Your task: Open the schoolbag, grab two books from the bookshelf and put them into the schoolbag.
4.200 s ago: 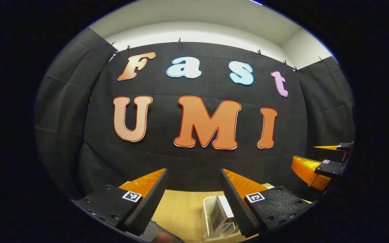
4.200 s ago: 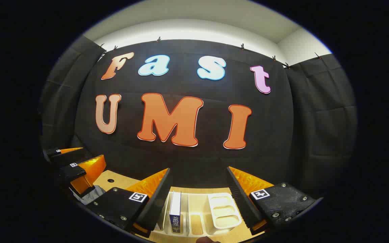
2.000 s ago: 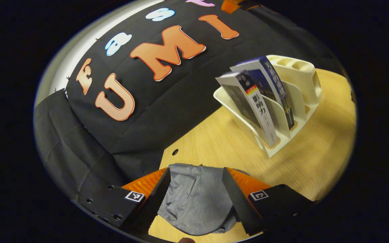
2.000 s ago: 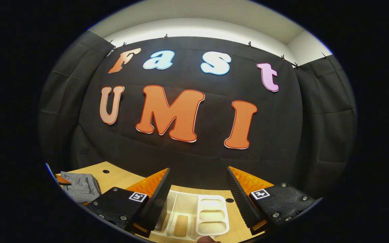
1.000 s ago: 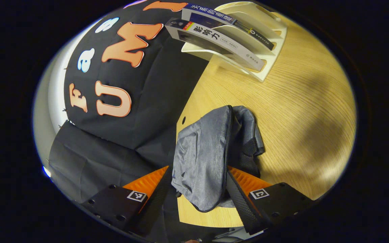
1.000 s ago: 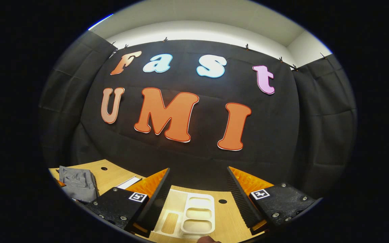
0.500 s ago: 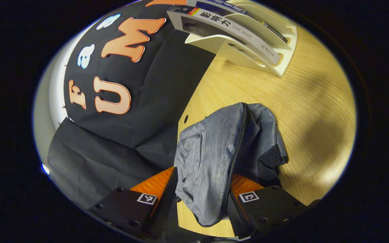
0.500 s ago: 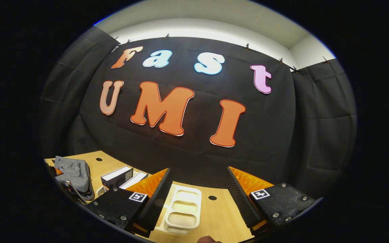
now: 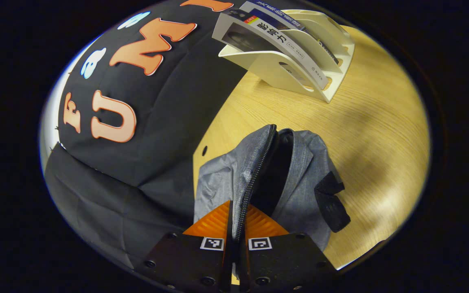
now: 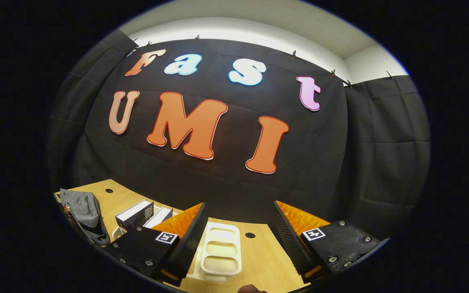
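Left gripper view: the left claw (image 9: 236, 228) has its fingers pinched together on the zippered lip of the grey schoolbag (image 9: 234, 183), which lies slumped at the edge of the wooden surface (image 9: 381, 134), hard by the booth's dark cloth wall. The bag's mouth gapes a little beside the zipper track, dark inside. Its thin fabric is creased and limp, so it looks light and floppy; it will likely sag shut unless one lip is held up, and the stiffer zipper edge pinched here seems the soundest place to hold. A black strap (image 9: 332, 203) trails off its side.

Beyond the bag, well apart from it, a cream bookshelf (image 9: 283, 69) carries two books (image 9: 275, 36) leaning in its slots. They look like rigid paperbacks with smooth, possibly slick covers, best gripped across the spine or upper edge standing proud of the dividers.

Right gripper view: the right claw (image 10: 238, 228) hangs wide open and empty above the bookshelf's tray end, with the books and the bag off to its left.
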`<state>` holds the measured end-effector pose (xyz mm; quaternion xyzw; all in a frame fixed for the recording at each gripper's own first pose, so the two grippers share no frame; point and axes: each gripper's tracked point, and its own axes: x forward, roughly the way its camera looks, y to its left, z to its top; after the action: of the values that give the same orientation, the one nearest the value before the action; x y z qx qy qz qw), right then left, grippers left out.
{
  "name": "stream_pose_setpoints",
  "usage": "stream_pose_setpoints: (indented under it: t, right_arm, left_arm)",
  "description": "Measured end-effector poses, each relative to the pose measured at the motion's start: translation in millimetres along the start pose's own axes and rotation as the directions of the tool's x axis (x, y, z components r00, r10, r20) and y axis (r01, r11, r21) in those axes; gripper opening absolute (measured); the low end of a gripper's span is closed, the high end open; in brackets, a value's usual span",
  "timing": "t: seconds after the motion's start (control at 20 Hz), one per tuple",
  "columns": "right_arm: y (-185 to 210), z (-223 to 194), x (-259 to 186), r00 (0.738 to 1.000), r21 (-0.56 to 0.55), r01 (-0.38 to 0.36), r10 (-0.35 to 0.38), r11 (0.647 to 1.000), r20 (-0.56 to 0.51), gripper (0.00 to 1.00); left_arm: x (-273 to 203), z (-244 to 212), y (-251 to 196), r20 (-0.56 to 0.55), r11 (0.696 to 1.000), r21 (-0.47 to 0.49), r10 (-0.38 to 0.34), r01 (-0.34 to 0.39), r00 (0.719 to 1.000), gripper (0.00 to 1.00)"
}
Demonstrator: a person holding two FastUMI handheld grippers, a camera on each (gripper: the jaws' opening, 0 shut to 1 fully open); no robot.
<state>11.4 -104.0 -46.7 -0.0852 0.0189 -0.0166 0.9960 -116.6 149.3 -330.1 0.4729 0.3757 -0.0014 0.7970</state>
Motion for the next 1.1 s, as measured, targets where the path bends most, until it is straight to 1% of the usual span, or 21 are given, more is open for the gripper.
stream_pose_setpoints:
  t: [0.1, 0.25, 0.45, 0.6, 0.7, 0.8, 0.85, 0.9, 0.95, 1.05, 1.1]
  right_arm:
    - [15.8, 2.1, -1.1, 0.999, -0.017, 0.024, -0.024, 1.000, -0.026, 0.95]
    - [42.4, 15.3, -3.7, 0.998, -0.019, 0.054, -0.055, 0.998, -0.039, 0.95]
    - [76.3, 37.4, -3.8, 0.996, -0.036, 0.086, -0.088, 0.996, -0.028, 0.95]
    - [100.7, 51.3, -2.6, 0.996, -0.040, 0.087, -0.088, 0.995, -0.025, 0.95]
    - [113.9, 59.6, -1.7, 0.996, -0.042, 0.090, -0.091, 0.995, -0.027, 0.95]
    - [127.1, 61.6, 1.7, 0.995, -0.046, 0.086, -0.089, 0.995, -0.054, 0.95]
    - [135.5, 61.6, 3.3, 0.994, -0.044, 0.072, -0.075, 0.996, -0.076, 0.95]
    - [144.0, 60.7, 4.7, 0.993, -0.042, 0.055, -0.059, 0.998, -0.101, 0.95]
    - [152.8, 58.0, 6.5, 0.991, -0.039, 0.034, -0.039, 0.999, -0.129, 0.95]
    - [167.4, 54.1, 7.6, 0.983, -0.031, 0.014, -0.020, 0.999, -0.184, 0.95]
    - [171.8, 52.5, 7.8, 0.979, -0.038, 0.015, -0.022, 0.999, -0.204, 0.96]
  left_arm:
    - [-3.5, 2.0, 3.6, 0.014, 0.992, -0.069, -0.102, 0.103, 0.995, 0.07]
    - [-3.2, 3.3, 25.0, 0.073, 0.961, -0.159, -0.216, 0.226, 0.974, 0.07]
    - [-1.5, 7.5, 52.8, 0.152, 0.921, -0.186, -0.316, 0.341, 0.937, 0.07]
    - [1.4, 12.0, 70.1, 0.209, 0.873, -0.221, -0.393, 0.435, 0.895, 0.07]
    - [2.6, 14.8, 84.0, 0.239, 0.833, -0.254, -0.439, 0.492, 0.866, 0.07]
    - [2.9, 15.2, 96.4, 0.260, 0.777, -0.291, -0.497, 0.558, 0.828, 0.06]
    - [2.4, 17.0, 99.2, 0.271, 0.739, -0.305, -0.537, 0.601, 0.798, 0.06]
    - [-0.3, 17.0, 103.7, 0.281, 0.706, -0.315, -0.570, 0.635, 0.773, 0.10]
    - [1.5, 20.3, 109.3, 0.298, 0.678, -0.319, -0.592, 0.663, 0.749, 0.06]
    - [-0.9, 25.7, 122.9, 0.330, 0.627, -0.314, -0.631, 0.712, 0.702, 0.07]
    - [-2.0, 28.0, 130.1, 0.345, 0.601, -0.315, -0.648, 0.735, 0.678, 0.06]
